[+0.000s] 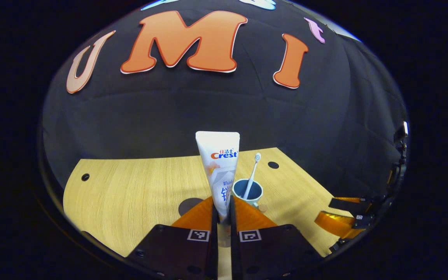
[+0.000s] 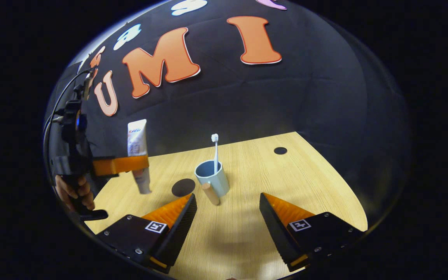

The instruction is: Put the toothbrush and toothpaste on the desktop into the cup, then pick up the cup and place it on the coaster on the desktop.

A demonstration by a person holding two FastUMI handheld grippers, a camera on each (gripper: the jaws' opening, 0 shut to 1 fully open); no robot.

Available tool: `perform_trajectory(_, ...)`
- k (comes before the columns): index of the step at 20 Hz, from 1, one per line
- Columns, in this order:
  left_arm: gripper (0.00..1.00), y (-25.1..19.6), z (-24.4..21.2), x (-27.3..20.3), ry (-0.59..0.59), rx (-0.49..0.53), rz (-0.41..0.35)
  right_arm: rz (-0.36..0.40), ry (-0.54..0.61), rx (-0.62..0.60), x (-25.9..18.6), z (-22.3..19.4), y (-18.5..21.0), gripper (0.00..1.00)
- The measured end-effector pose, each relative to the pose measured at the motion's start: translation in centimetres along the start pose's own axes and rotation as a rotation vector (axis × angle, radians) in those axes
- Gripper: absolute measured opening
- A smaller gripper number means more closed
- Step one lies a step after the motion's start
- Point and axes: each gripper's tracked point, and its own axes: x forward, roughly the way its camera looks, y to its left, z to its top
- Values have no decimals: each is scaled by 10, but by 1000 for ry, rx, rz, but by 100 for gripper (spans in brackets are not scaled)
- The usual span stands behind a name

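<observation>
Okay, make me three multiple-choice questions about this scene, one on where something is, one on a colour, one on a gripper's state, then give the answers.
1. Where is the toothbrush?
A. lying on the desktop
B. standing in the cup
C. on the coaster

2. What colour is the cup?
A. red
B. yellow
C. light blue

3. What is the left gripper doing?
A. gripping the toothpaste
B. open and empty
C. gripping the cup

Answers: B, its bristled head rises above the cup's rim; C, the cup's wall is pale blue; A, both fingers close on the toothpaste, held upright above the desktop.
</observation>
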Motion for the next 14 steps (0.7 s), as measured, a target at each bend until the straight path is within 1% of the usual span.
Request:
perform_trajectory(4,13,-13,12,23,-51,33,-34,-43,7,31,-35,-19,-2,98)
perform_trajectory(8,13,-17,26,43,-118,67,-30,-67,25,57,-56,-41,-3,98)
perform_trajectory(10,13,-15,35,53,-162,76,-16,-76,43,64,-60,-53,-4,98)
perform_trajectory(12,13,-16,40,62,-197,69,-21,-82,66,76,-61,-65,-5,99)
perform_trajectory(14,13,-17,43,73,-227,57,-27,-77,63,91,-60,-66,-1,98)
